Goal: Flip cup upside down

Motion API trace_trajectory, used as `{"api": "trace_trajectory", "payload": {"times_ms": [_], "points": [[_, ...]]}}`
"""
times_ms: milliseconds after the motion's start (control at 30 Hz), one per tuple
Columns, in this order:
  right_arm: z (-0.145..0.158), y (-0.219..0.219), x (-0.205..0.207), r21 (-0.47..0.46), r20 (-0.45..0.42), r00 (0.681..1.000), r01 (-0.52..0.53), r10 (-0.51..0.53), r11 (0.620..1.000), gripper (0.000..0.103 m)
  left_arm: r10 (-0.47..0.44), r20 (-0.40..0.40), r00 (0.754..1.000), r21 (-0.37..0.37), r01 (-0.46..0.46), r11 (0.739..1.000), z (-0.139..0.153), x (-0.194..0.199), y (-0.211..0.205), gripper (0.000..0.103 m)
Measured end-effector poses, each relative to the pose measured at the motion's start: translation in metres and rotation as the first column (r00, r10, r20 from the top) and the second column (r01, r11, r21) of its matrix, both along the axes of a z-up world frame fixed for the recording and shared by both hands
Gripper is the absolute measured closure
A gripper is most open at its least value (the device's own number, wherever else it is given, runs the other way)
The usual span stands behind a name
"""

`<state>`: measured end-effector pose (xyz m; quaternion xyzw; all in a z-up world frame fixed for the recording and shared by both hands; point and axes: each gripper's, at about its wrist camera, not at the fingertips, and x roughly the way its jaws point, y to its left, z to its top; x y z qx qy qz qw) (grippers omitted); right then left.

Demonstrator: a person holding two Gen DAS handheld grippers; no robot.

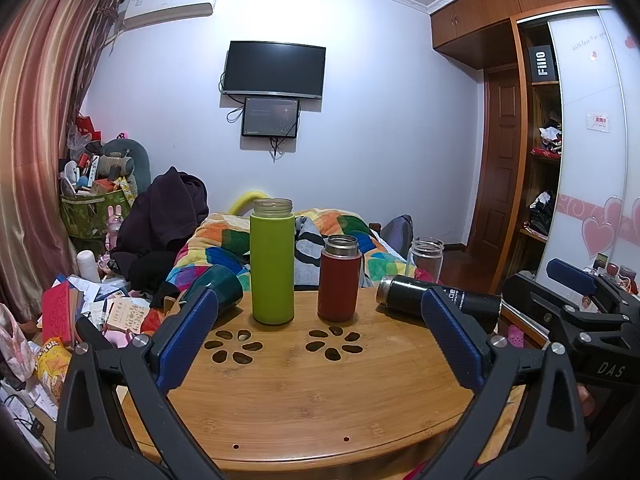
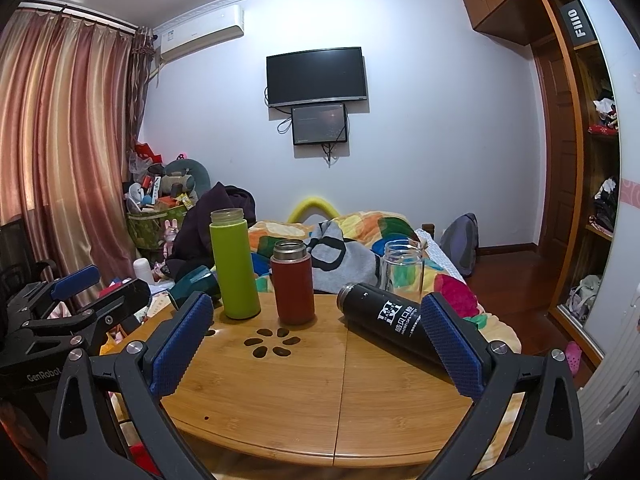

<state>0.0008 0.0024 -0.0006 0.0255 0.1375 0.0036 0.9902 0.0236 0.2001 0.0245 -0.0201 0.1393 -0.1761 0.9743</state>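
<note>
Several cups are on the round bamboo table (image 1: 304, 400) (image 2: 304, 392). A tall green cup (image 1: 272, 262) (image 2: 234, 264) and a shorter red cup (image 1: 339, 278) (image 2: 292, 282) stand upright with open mouths. A clear glass cup (image 1: 426, 256) (image 2: 402, 266) stands at the far right edge. A black cup (image 1: 436, 300) (image 2: 394, 322) lies on its side at the right. A dark teal cup (image 1: 216, 286) (image 2: 196, 280) lies on its side at the left. My left gripper (image 1: 320, 336) is open and empty over the table's near half. My right gripper (image 2: 316, 340) is open and empty, its right finger (image 2: 452, 344) close beside the black cup.
A bed with a colourful quilt (image 1: 224, 240) lies behind the table. Clutter and papers (image 1: 80, 312) cover the floor at left. A wardrobe (image 1: 536, 160) stands at right. The right gripper's body (image 1: 580, 320) shows in the left wrist view; the left gripper's body (image 2: 60, 312) shows in the right wrist view.
</note>
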Motion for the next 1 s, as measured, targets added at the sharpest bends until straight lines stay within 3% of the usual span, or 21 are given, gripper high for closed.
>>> {"api": "trace_trajectory", "payload": {"times_ms": [1000], "points": [[0.0003, 0.0040, -0.0005, -0.001, -0.002, 1.000, -0.003, 0.003, 1.000, 0.000, -0.002, -0.009, 1.000, 0.001, 0.002, 1.000, -0.0027, 0.0004, 0.0026, 0.000]]}}
